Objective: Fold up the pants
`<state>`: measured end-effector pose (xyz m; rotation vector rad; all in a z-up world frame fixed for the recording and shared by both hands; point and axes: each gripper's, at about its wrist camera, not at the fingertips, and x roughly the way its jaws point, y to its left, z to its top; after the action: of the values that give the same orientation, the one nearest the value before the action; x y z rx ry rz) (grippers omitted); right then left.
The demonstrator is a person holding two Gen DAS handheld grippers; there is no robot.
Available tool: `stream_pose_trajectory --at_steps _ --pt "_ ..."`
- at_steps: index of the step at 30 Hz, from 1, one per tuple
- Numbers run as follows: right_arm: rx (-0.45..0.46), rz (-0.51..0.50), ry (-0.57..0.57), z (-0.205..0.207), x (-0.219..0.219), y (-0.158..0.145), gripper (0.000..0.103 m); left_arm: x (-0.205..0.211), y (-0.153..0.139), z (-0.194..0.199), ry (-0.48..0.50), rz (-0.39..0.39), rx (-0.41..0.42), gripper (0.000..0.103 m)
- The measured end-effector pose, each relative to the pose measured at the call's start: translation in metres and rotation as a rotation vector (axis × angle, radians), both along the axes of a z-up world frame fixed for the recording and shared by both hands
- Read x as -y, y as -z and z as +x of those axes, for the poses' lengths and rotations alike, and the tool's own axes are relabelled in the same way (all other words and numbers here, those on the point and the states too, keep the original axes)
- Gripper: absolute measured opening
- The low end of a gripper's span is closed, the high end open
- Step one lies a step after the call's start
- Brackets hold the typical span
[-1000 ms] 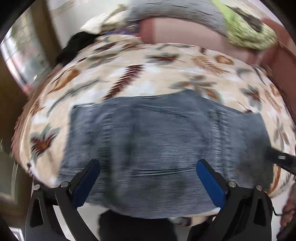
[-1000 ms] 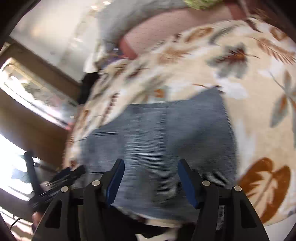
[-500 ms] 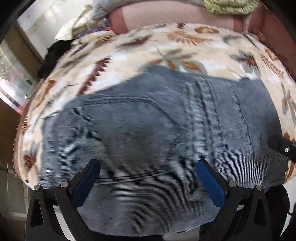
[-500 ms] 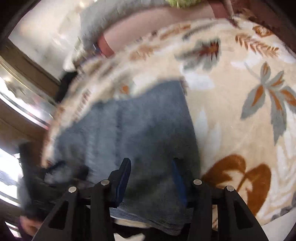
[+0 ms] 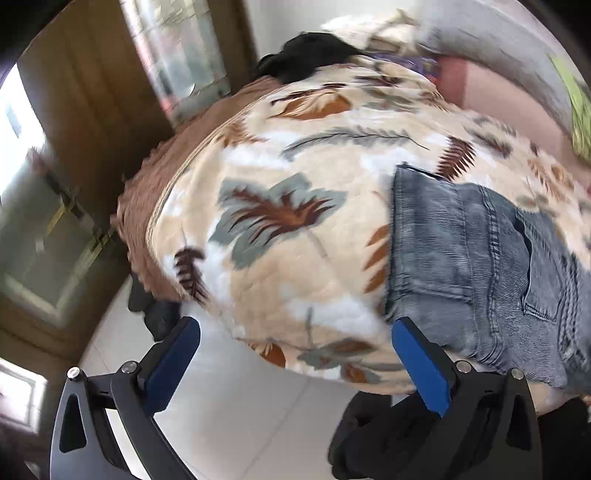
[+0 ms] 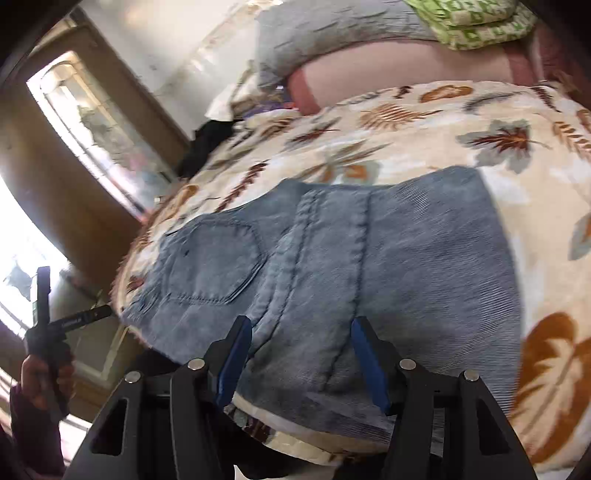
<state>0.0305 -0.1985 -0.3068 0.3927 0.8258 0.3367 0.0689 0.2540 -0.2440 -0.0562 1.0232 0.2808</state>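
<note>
The folded blue-grey corduroy pants [image 6: 351,258] lie flat on a leaf-patterned blanket [image 6: 535,221], back pocket and seat seam up. My right gripper [image 6: 301,325] hovers over their near edge. Its jaws are opening, and the cloth lies under the blue pads [image 6: 236,354], not pinched. In the left wrist view the pants [image 5: 480,266] sit at the right. My left gripper [image 5: 295,325] stands wide open and holds nothing, off the pants' left end over the blanket [image 5: 295,166] edge and the floor. A hand holds the left gripper [image 6: 48,325] at the far left of the right wrist view.
A black garment [image 5: 314,55] lies at the bed's far corner. Grey bedding [image 6: 332,29] and a green patterned cloth [image 6: 469,22] are piled behind. A wooden door frame with glass [image 5: 92,110] stands left. Below the bed is white tile floor [image 5: 240,424] with a dark item [image 5: 155,314].
My left gripper has swung left off the pants, which now sit at the right of its view. My right gripper's jaws narrowed, then widened, over the pants' near edge.
</note>
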Motion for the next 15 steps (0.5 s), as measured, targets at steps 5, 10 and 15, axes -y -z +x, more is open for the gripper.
stream_pose_trajectory --at_steps 5,10,15 --pt "0.100 -0.003 -0.054 -0.010 -0.010 -0.005 0.060 -0.011 0.010 0.001 -0.001 -0.217 -0.002 0.103" --pt "0.095 0.019 -0.027 -0.015 -0.004 -0.003 0.060 0.003 0.022 0.016 0.025 -0.385 -0.045 0.103" --pt "0.089 0.073 -0.008 -0.015 0.006 -0.001 0.060 0.019 0.035 0.036 0.016 -0.458 -0.069 0.101"
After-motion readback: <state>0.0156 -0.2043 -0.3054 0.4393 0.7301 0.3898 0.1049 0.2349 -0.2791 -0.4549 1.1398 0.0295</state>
